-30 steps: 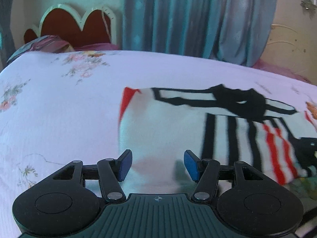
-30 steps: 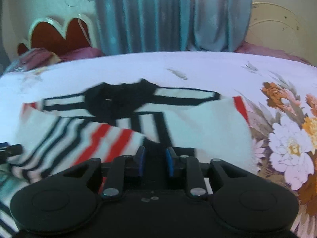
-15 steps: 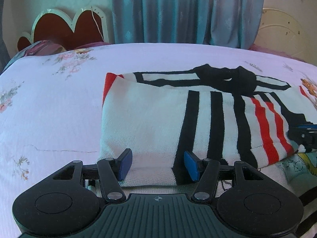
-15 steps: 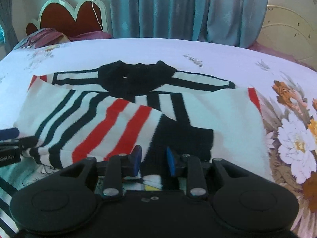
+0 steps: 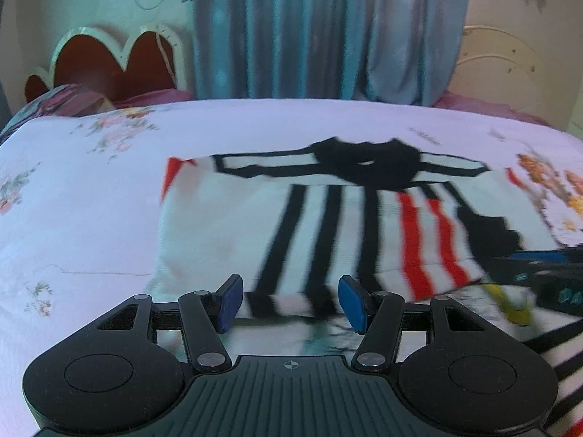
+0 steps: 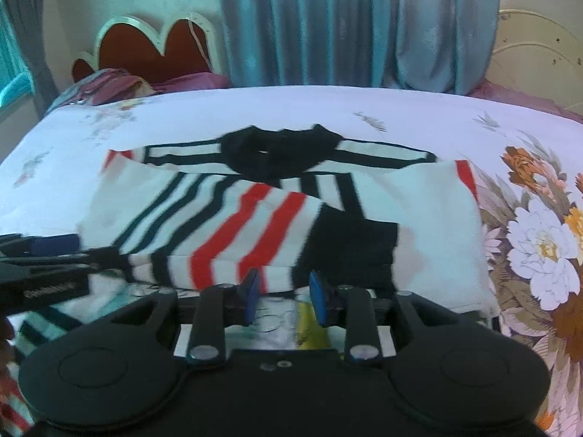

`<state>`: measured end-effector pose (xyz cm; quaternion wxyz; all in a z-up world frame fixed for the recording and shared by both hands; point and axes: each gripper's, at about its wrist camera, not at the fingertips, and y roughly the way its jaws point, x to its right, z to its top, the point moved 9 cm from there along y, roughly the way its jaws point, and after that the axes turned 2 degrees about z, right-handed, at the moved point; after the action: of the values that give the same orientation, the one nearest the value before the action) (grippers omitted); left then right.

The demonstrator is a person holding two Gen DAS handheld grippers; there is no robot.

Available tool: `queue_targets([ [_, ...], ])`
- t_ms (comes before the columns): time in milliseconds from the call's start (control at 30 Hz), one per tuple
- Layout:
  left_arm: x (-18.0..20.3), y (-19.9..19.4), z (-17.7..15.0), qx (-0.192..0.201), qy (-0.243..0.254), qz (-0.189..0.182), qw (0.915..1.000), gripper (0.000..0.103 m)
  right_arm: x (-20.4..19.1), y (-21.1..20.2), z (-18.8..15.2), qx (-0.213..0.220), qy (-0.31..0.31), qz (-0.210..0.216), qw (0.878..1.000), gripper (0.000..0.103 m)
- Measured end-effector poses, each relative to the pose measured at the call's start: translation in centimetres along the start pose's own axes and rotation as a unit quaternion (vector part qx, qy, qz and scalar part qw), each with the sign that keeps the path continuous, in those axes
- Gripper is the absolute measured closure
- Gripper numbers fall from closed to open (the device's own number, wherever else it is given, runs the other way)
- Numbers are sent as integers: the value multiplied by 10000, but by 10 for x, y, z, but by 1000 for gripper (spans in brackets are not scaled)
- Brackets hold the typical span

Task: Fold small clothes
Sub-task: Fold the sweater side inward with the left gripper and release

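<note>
A white knitted sweater (image 5: 226,225) with black and red stripes lies flat on the bed, its black collar at the far side. A striped sleeve with a black cuff (image 6: 349,244) is folded across its front. My left gripper (image 5: 289,300) stands open at the sweater's near edge, with nothing between its blue pads. My right gripper (image 6: 284,296) hovers just short of the folded sleeve; its jaws are opening and grip nothing. Each gripper shows at the edge of the other's view: the right gripper (image 5: 546,269) and the left gripper (image 6: 43,255).
A pale printed cloth with yellow (image 6: 288,324) and a striped cloth (image 5: 561,357) lie nearer me, under the grippers. The bedsheet (image 5: 91,218) is white with flowers. A red scalloped headboard (image 5: 109,58), pillows and blue curtains (image 5: 328,29) stand behind.
Both grippers have drawn back from the sweater towards its near edge. The right jaws have widened a little. The sleeve with the black cuff now lies free on the sweater.
</note>
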<state>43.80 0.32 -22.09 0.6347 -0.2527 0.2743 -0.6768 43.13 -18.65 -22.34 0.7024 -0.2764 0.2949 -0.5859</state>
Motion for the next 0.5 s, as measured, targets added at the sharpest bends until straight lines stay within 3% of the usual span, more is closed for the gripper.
queue_targets([
  [233, 29, -9, -18, -145, 165, -145, 9997, 45, -21, -6, -20, -202, -218, 248, 9993, 69],
  [367, 27, -5, -49, -438, 247, 0, 9987, 45, -14, -4, -47, -472, -316, 222, 9981, 69],
  [467, 22, -10, -64, -295, 474, 126, 9984, 44, -2, -6, -64, -535, -454, 112, 9975, 69],
  [500, 19, -13, -68, -270, 569, 184, 9978, 38, 3, -9, -67, -498, -554, 26, 9972, 70],
])
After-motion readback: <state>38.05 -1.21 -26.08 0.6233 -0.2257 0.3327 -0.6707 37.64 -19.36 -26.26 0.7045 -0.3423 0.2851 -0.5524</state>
